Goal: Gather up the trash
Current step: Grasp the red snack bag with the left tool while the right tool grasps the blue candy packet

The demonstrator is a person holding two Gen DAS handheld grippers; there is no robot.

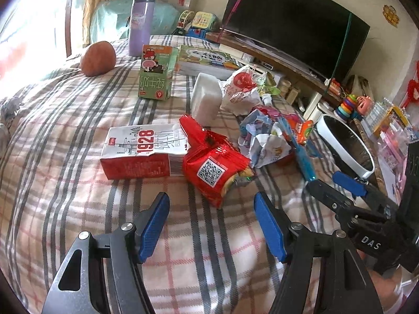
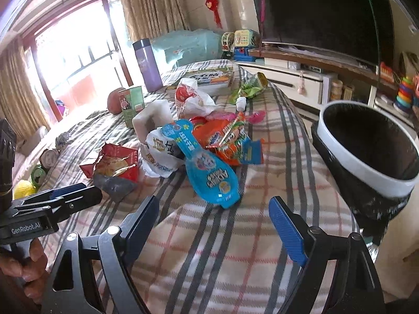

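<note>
Left gripper [image 1: 212, 209] open over red wrapper [image 1: 214, 167], right gripper [image 2: 214, 209] open near blue packet [image 2: 209, 172], bin [image 2: 366, 167] rim cut off, carton [image 1: 138, 151] clear only in left view.

Surface: bed covered with a plaid blanket [image 1: 78, 209], grey and pink stripes on cream.
Far end: purple tumbler [image 1: 140, 23] upright; orange round fruit [image 1: 98, 57] to its left; picture book [image 1: 207, 59] lying flat to its right.
Middle: green milk carton [image 1: 155, 73] upright; white tissue pack [image 1: 205, 99] beside a crumpled white bag with red print [image 1: 239, 89].
Near side: white and red 1928 carton [image 1: 141, 150] on its side, touching a red snack packet with a QR code [image 1: 213, 167].
Right side: heap of crumpled wrappers [image 1: 267, 141]; blue blister pack [image 2: 209, 172]; orange snack bag [image 2: 227, 141].
</note>
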